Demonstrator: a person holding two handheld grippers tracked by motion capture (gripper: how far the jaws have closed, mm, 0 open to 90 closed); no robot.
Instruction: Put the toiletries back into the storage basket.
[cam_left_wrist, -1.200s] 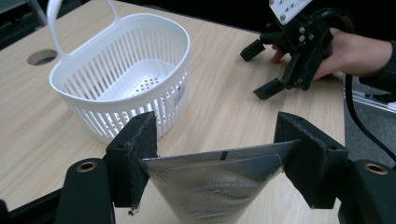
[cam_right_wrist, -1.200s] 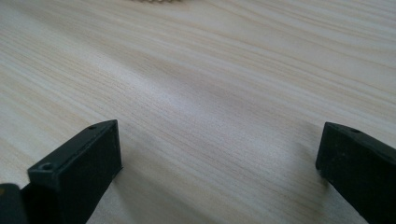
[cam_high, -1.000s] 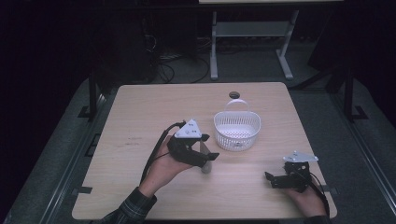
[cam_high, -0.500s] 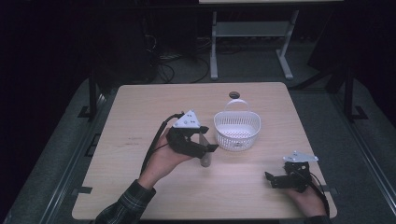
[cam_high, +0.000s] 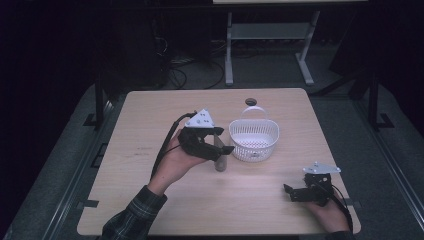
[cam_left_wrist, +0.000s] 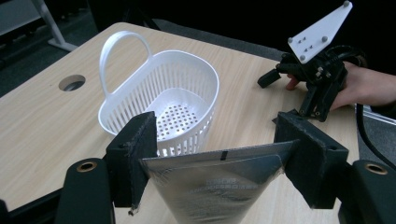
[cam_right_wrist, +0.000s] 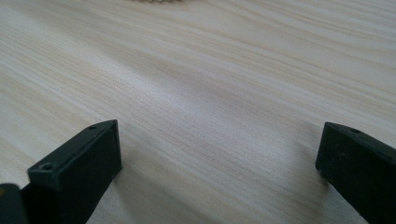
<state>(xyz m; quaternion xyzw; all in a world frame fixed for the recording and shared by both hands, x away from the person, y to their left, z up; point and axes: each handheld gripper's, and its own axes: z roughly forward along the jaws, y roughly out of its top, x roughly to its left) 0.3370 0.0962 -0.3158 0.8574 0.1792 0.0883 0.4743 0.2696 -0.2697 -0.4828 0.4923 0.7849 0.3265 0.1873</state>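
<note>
A: What is the left gripper (cam_high: 214, 142) doing?

B: Its jaws pinch a silvery foil pouch (cam_left_wrist: 217, 184) by the top edge. In the left gripper view the pouch spans the gap between the two pads and narrows downward, so its long axis hangs down from the jaws.

A: And where is that on the desk (cam_high: 150, 115)?

B: Near the middle, a little toward the left edge. In the high view the pouch (cam_high: 219, 159) hangs under the gripper with its lower end at or just above the wood; I cannot tell which.

A: The white basket (cam_high: 254, 139)?

B: Just beside the pouch, on the side toward the right edge and slightly toward the far edge. Seen from the left gripper view, the basket (cam_left_wrist: 161, 107) lies straight ahead past the jaws, handle upright on its far side, nothing inside. So I judge the coming move is a short carry forward and over the rim, with the pouch going in bottom end first.

A: Is the right gripper (cam_high: 304, 190) any use here?

B: It is well apart, by the near right corner, resting low on the desk. Its own view shows jaws spread wide with bare wood grain between them. The left gripper view shows it (cam_left_wrist: 299, 77) beyond the basket, which its own camera cannot.
</note>
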